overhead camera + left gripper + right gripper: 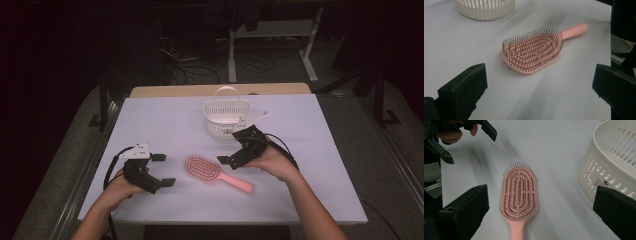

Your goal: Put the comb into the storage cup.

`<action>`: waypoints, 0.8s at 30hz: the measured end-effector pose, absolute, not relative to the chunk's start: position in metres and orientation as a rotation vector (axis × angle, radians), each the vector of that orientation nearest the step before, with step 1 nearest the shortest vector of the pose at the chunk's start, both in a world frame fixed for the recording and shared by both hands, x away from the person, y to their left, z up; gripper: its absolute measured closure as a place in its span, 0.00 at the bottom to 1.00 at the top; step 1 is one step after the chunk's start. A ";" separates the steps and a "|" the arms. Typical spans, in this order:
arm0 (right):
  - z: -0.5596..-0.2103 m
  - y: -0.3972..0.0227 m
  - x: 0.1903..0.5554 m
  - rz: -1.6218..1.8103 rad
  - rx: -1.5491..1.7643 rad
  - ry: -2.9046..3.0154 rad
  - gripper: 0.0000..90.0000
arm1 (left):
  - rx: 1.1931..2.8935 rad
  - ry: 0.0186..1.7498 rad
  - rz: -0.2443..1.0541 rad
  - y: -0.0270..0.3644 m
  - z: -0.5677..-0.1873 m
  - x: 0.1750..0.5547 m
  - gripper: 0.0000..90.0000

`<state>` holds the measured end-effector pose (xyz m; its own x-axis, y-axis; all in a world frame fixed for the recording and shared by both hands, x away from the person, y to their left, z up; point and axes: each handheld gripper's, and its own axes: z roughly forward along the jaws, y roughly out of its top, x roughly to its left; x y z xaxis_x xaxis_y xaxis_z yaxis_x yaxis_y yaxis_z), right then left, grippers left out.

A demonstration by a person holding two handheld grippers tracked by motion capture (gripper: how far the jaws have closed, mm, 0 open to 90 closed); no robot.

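Between the two grippers we find a pink hairbrush (pixel 216 173) lying bristles-up on the table (pixel 310 150), untouched. Left gripper (pixel 163 170) and right gripper (pixel 230 146) both stand wide and empty. Risk: jaws closing on bristles may slip; the white basket (pixel 226 118) beside the right gripper may get nudged.

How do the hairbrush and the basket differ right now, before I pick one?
The hairbrush is pink, while the basket is white. The hairbrush lies flat with its bristles up; the basket stands upright with its handle raised. The hairbrush sits between the left gripper and the right gripper; the basket stands farther back, close behind the right gripper. Both rest untouched on the white table, and both grippers are open.
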<state>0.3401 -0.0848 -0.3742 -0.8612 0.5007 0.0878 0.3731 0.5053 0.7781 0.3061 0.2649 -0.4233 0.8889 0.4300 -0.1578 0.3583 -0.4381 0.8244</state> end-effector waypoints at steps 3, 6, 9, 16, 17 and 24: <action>-0.373 -0.081 0.342 1.283 0.756 2.597 0.00 | 2.070 0.567 0.091 0.265 -0.423 0.306 0.00; -0.372 -0.077 0.343 1.288 0.754 2.595 0.00 | 2.071 0.565 0.088 0.264 -0.424 0.306 0.00; -0.370 -0.074 0.345 1.293 0.752 2.594 0.00 | 2.070 0.564 0.088 0.265 -0.423 0.307 0.00; -0.367 -0.067 0.348 1.301 0.739 2.602 0.00 | 2.066 0.566 0.086 0.265 -0.423 0.307 0.00; -0.367 -0.066 0.347 1.297 0.739 2.603 0.00 | 2.068 0.564 0.087 0.265 -0.423 0.307 0.00; -0.367 -0.064 0.346 1.263 0.740 2.610 0.00 | 2.070 0.564 0.091 0.265 -0.423 0.307 0.00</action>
<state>0.3455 -0.0645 -0.3675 -0.8674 0.4914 0.0780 0.3660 0.5240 0.7691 0.3065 0.2654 -0.4230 0.8907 0.4267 -0.1567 0.3553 -0.4385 0.8255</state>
